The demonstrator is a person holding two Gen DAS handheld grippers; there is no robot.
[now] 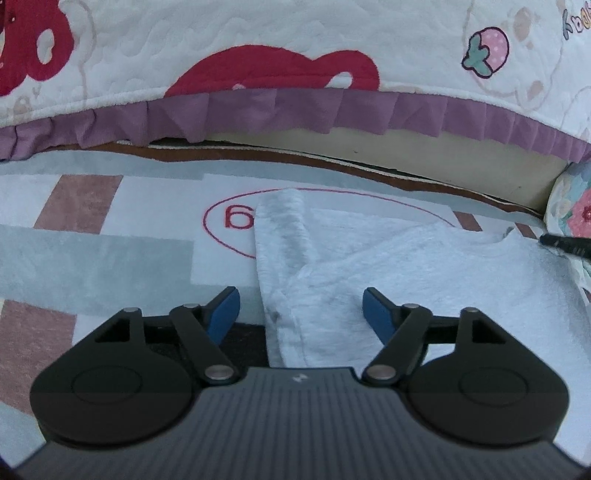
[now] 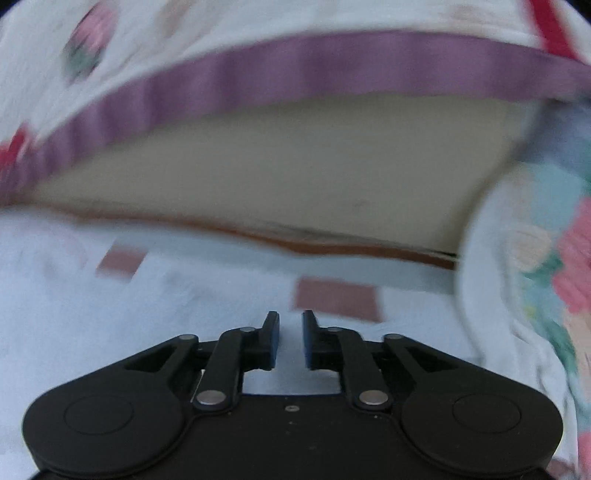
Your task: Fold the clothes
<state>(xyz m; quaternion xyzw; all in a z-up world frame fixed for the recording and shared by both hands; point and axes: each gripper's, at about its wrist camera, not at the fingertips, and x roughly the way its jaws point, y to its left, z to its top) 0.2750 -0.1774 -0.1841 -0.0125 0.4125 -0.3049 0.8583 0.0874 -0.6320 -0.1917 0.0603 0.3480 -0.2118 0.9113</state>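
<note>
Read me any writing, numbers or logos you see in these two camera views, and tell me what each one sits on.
"6", or "9", red, inside a red oval on the patchwork rug, partly covered by the white garment; which digit, I cannot tell.
Coloured lettering on the quilted bedspread, cut off at the frame edge: not readable.
A small bolt-like logo mark on the left gripper's body; no letters.
Right wrist view: blurred, no text visible.

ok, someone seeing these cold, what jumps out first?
Probably the open left hand-held gripper, blue pads spread over a white garment lying on the pastel block-pattern rug. Behind it, the quilted bedspread with red shapes and a purple ruffle fills the top. The right wrist view is motion-blurred, jaws nearly closed.
</note>
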